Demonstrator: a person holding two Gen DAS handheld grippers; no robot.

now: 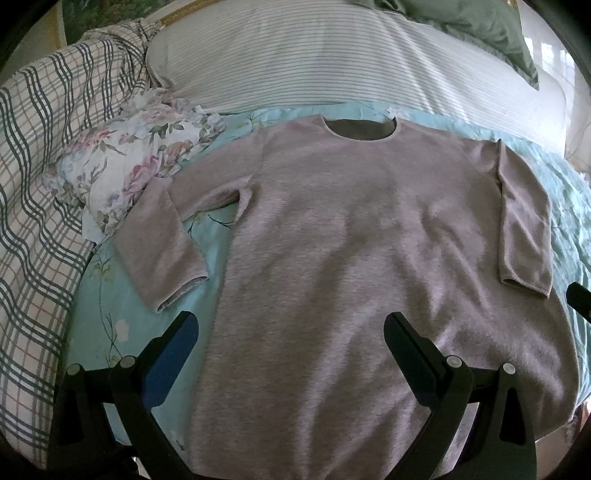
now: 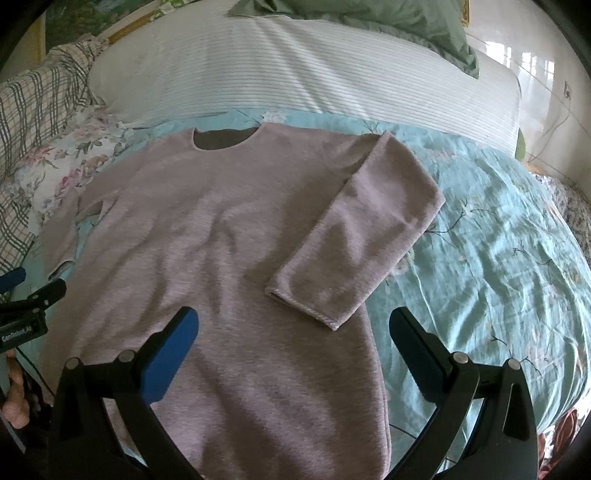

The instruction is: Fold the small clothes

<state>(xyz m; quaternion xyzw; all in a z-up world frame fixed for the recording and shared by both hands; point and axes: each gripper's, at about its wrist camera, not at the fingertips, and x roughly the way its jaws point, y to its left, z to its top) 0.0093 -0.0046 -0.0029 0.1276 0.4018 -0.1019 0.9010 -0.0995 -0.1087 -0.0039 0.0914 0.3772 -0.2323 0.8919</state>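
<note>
A mauve long-sleeved top [image 1: 351, 240] lies flat on the bed, neckline at the far end. Its left sleeve [image 1: 162, 240] angles out over the sheet; its right sleeve [image 2: 354, 236] is folded in across the body, cuff toward me. My left gripper [image 1: 291, 332] hovers open above the lower left hem, with nothing between its fingers. My right gripper [image 2: 295, 328] hovers open over the lower right edge of the top [image 2: 221, 258], just below the folded sleeve's cuff. The left gripper [image 2: 33, 299] shows at the left edge of the right wrist view.
A teal floral bedsheet [image 2: 480, 258] covers the bed. A white striped pillow [image 1: 332, 62] lies beyond the neckline, a green cloth [image 2: 369, 18] behind it. A floral cloth [image 1: 136, 155] and a plaid blanket [image 1: 44, 184] are bunched at the left. A person's fingers [image 2: 16, 398] show low left.
</note>
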